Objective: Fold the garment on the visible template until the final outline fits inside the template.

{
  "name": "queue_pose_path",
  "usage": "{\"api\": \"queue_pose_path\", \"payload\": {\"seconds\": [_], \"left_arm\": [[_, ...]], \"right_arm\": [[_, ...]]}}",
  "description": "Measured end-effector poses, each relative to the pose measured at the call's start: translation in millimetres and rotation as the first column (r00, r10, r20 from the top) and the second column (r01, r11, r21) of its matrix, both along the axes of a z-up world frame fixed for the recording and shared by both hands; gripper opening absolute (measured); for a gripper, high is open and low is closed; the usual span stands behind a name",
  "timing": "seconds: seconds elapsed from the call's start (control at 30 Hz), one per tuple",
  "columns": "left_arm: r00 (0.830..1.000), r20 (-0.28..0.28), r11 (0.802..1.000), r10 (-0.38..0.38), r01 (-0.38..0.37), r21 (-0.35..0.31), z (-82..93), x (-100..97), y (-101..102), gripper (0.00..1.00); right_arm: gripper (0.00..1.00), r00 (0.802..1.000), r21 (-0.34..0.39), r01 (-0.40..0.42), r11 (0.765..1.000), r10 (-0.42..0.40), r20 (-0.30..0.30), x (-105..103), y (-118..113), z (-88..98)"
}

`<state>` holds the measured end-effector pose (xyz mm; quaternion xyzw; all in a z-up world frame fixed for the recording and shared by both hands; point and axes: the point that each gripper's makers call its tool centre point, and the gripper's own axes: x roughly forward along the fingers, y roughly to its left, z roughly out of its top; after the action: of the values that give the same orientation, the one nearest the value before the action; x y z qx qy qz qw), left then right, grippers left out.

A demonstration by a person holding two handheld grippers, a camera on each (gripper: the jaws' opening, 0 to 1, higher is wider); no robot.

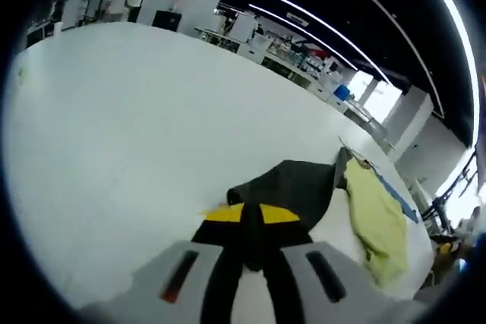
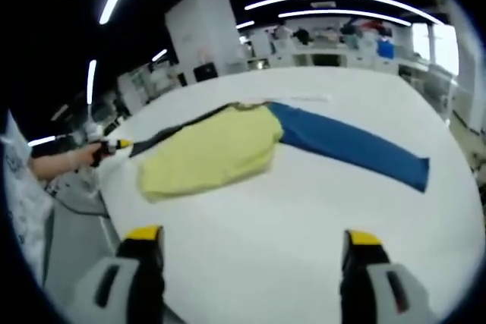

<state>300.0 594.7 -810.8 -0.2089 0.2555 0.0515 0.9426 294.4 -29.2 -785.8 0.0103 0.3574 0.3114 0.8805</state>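
A yellow-green garment (image 2: 213,149) lies crumpled on the white table (image 2: 304,218), also seen at the right of the left gripper view (image 1: 376,218). A long blue sheet (image 2: 357,146) stretches out from under it; its edge (image 1: 395,191) shows beyond the garment. A dark cloth (image 1: 292,184) runs out from the garment's other side (image 2: 175,133). My left gripper (image 1: 250,214) is shut on the near edge of this dark cloth; in the right gripper view it (image 2: 114,144) is held by a hand (image 2: 68,161) at the table's left edge. My right gripper (image 2: 254,237) stands open above bare table, short of the garment.
The white table (image 1: 137,127) is wide and bare to the left of the dark cloth. Its edge runs close under the right gripper's jaws. Shelves and work benches (image 2: 334,43) stand beyond the far side.
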Motion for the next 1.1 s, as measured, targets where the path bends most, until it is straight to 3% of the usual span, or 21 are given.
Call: {"api": "queue_pose_path", "payload": {"seconds": [0.1,0.13,0.23,0.3,0.4,0.53,0.6,0.63,0.73,0.77,0.83,0.93,1.1], "left_arm": [[0.997,-0.017,0.991,-0.069,0.071,0.112,-2.3,-1.5,7.5,0.36],[0.995,-0.011,0.983,-0.101,0.101,0.153,-0.1,-1.6,5.7,0.38],[0.980,-0.019,0.946,-0.200,0.199,0.255,4.3,-3.8,-5.8,0.50],[0.965,-0.070,0.921,-0.255,0.264,0.287,-2.1,-8.2,-13.2,0.60],[0.923,-0.136,0.843,-0.359,0.383,0.378,-5.7,-14.6,-23.4,0.59],[0.879,-0.189,0.766,-0.437,0.474,0.433,-5.5,-16.2,-31.3,0.60],[0.852,-0.225,0.709,-0.472,0.519,0.478,-5.6,-14.9,-35.2,0.60],[0.841,-0.229,0.693,-0.491,0.536,0.483,-5.4,-14.3,-37.1,0.59],[0.825,-0.253,0.686,-0.505,0.561,0.463,-10.0,-14.0,-40.3,0.60],[0.804,-0.280,0.651,-0.525,0.591,0.476,-12.5,-15.1,-40.9,0.59],[0.774,-0.317,0.614,-0.548,0.630,0.475,-19.9,-18.2,-46.7,0.52],[0.757,-0.342,0.596,-0.557,0.651,0.471,-25.3,-18.8,-45.1,0.45],[0.755,-0.357,0.613,-0.550,0.655,0.442,-26.9,-19.6,-44.5,0.36]], "right_arm": [[0.98,1.000,-0.002,-0.003,1.000,0.003,-0.001,-0.5,1.1,-0.2],[0.98,1.000,-0.003,-0.004,1.000,0.004,-0.001,-0.4,1.4,-0.3],[0.99,1.000,-0.001,-0.004,1.000,0.004,-0.001,-0.6,2.7,-0.1],[0.99,1.000,-0.001,-0.006,1.000,0.006,-0.001,-1.1,4.4,0.4],[0.99,1.000,-0.006,-0.004,1.000,0.004,-0.004,-1.2,2.3,-0.2],[0.99,1.000,-0.003,0.006,1.000,-0.006,-0.006,-1.5,-0.9,0.0],[0.99,1.000,-0.008,0.007,1.000,-0.007,-0.006,-2.2,-1.5,-0.7],[0.99,1.000,-0.010,0.008,1.000,-0.008,-0.009,-2.7,-2.0,-1.3],[0.99,1.000,-0.014,0.011,1.000,-0.011,-0.010,-3.3,-2.9,-2.3],[0.99,1.000,-0.015,0.012,1.000,-0.012,-0.011,-3.7,-3.2,-2.4],[0.98,1.000,-0.015,0.013,1.000,-0.014,-0.012,-4.6,-3.9,-2.4],[0.98,1.000,-0.017,0.019,1.000,-0.019,-0.014,-5.7,-5.7,-2.9],[0.98,0.999,-0.015,0.027,1.000,-0.027,-0.020,-7.7,-7.3,-4.2]]}}
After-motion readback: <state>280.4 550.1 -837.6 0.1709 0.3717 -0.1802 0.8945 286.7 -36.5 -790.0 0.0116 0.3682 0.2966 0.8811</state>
